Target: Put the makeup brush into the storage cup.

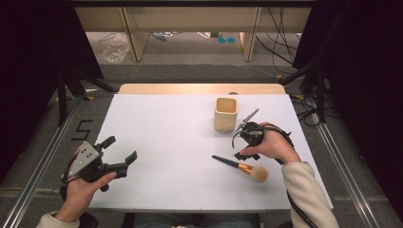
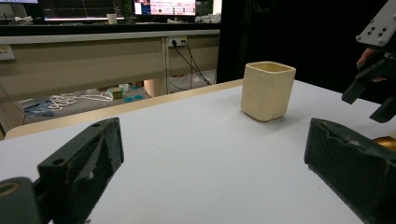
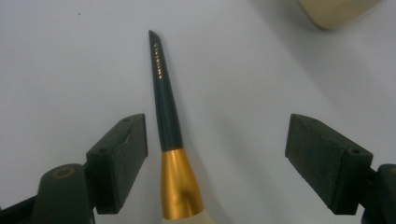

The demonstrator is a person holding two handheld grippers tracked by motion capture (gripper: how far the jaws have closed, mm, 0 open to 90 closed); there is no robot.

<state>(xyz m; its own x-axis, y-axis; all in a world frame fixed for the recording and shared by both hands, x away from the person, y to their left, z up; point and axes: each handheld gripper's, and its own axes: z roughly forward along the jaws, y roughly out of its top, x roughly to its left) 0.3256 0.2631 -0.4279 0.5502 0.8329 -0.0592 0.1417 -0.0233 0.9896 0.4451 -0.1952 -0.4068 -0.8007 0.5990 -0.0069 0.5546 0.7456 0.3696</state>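
Right gripper is hanging over the makeup brush with its jaws spread wide. The brush sits between them, close to one pad, nothing pressing on it. It lies flat on the white table, dark handle pointing away from the bristles, just in front of the cream cup. Left gripper rests way off at the near left corner, jaws apart, holding nothing.

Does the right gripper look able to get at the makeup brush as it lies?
Probably yes: the right gripper is open with the makeup brush lying flat between its jaws, untouched, nothing blocking. The cup stands clear.
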